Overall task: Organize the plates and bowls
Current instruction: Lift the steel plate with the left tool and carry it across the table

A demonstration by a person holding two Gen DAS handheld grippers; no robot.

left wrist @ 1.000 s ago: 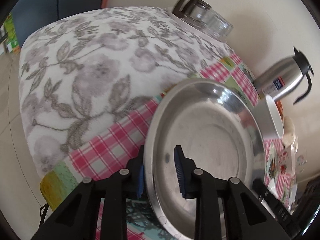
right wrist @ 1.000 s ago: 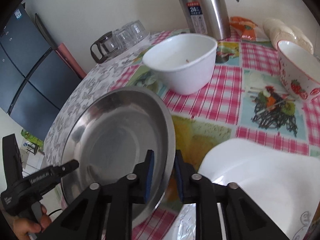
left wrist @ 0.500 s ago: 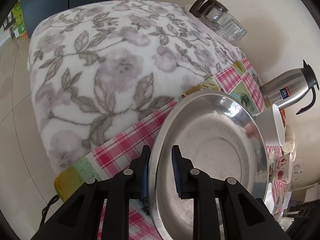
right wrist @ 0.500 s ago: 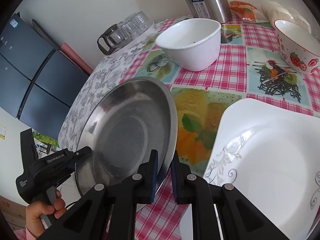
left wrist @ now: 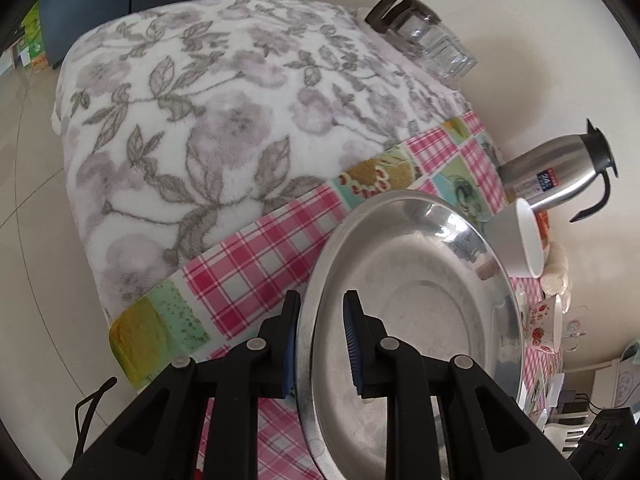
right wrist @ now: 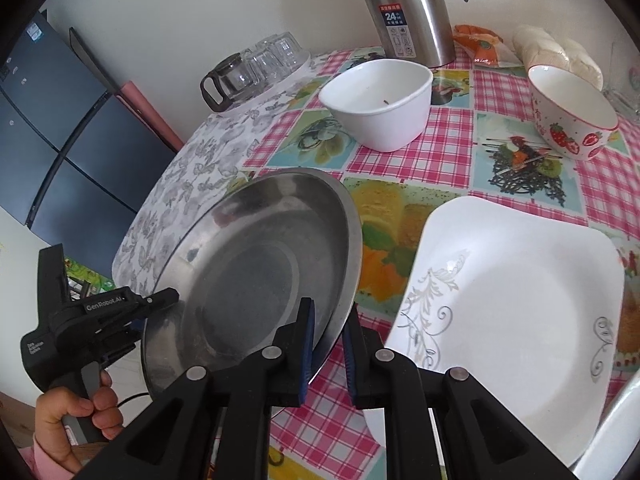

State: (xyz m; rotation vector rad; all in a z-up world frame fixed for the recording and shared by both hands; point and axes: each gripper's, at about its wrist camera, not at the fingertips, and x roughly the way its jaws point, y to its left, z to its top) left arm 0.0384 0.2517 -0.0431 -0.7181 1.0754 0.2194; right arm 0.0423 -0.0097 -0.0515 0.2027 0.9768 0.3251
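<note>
A round steel plate point(left wrist: 420, 300) point(right wrist: 260, 272) is held tilted above the table's near left part, gripped on two sides. My left gripper point(left wrist: 320, 344) is shut on its left rim; it also shows in the right wrist view point(right wrist: 160, 300). My right gripper point(right wrist: 330, 344) is shut on its right rim. A square white plate point(right wrist: 516, 312) with grey scrollwork lies flat to the right of the steel plate. A white bowl point(right wrist: 380, 100) point(left wrist: 520, 240) and a strawberry bowl point(right wrist: 572, 116) point(left wrist: 546, 326) stand farther back.
A steel thermos jug point(right wrist: 404, 8) point(left wrist: 560, 172) stands at the back by the wall. A glass pot and upturned glasses point(right wrist: 256, 64) point(left wrist: 420, 36) sit on the floral cloth point(left wrist: 200, 120). Food bags point(right wrist: 556, 52) lie at back right. A dark fridge point(right wrist: 48, 128) stands left.
The steel plate, held by both grippers, has shifted slightly toward the square white plate and the views have drawn closer to the table. Both grips are unchanged.
</note>
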